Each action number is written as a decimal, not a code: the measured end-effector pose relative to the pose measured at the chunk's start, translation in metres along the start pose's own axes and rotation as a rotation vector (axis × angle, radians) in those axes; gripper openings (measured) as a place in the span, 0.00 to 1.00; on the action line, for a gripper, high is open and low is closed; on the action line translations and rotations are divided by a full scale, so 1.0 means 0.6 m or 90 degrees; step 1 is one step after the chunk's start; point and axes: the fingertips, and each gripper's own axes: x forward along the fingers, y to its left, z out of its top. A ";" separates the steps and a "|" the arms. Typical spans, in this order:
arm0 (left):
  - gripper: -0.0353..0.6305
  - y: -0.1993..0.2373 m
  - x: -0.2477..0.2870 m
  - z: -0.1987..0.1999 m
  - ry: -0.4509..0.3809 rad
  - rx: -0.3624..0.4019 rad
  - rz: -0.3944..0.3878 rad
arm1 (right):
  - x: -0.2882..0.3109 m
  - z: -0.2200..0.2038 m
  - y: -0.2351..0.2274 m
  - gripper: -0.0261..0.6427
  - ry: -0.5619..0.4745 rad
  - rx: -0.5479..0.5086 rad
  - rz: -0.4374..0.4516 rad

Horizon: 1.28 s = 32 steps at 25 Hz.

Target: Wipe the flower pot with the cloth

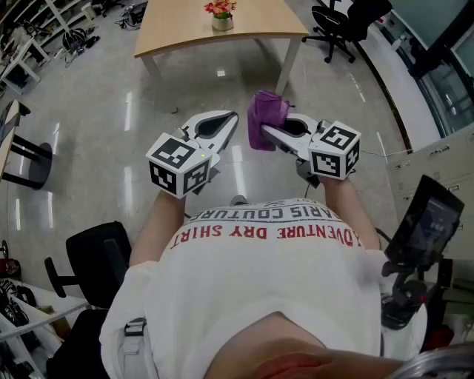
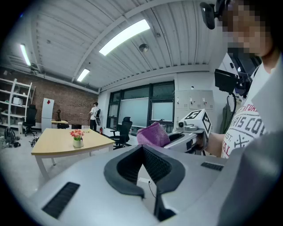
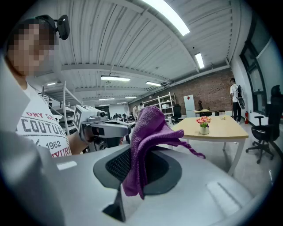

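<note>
Person is standing on the glossy floor (image 1: 89, 111), holding both grippers out at waist level, low centre of the head view. The right gripper (image 3: 135, 170) is clenching the purple cloth (image 3: 148, 129): jaws are pressing together on a fold, with the rest bunching upward and a loose tail drooping past the tips. The left gripper (image 2: 142, 151) is carrying nothing, its jaws fully together with nothing between them. The flower pot (image 1: 222, 23), small and pale with pink flowers (image 1: 221, 7) in it, is sitting on the wooden table (image 1: 178, 33) at the top centre of the head view, well apart from both grippers; wiping is not yet under way. Judging the step in hand as the approach: cloth is secured, pot is yet to be reached. To do it well, I am thinking the right jaws should stay tight on the fold so the cloth is not slipping out, and the bunched end should be leading, so fabric rather than jaw is meeting the pot wall. The pot is looking light and likely to slide or tip, so the left gripper should probably be opening and steadying it low on the body, clear of the flowers, while the cloth is passing around the side with gentle pressure.
</note>
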 end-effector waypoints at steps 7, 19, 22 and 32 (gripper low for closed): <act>0.06 -0.004 0.004 0.001 -0.004 -0.001 -0.004 | -0.003 -0.008 -0.001 0.13 0.007 -0.001 -0.001; 0.06 0.007 -0.004 0.000 -0.004 -0.006 0.003 | -0.005 -0.003 0.004 0.13 -0.017 0.018 0.005; 0.06 0.013 -0.002 0.006 -0.003 -0.005 0.007 | -0.002 -0.001 -0.014 0.13 -0.021 0.037 -0.010; 0.06 0.239 0.283 -0.035 0.028 -0.051 0.042 | 0.091 -0.037 -0.365 0.13 0.005 0.095 -0.013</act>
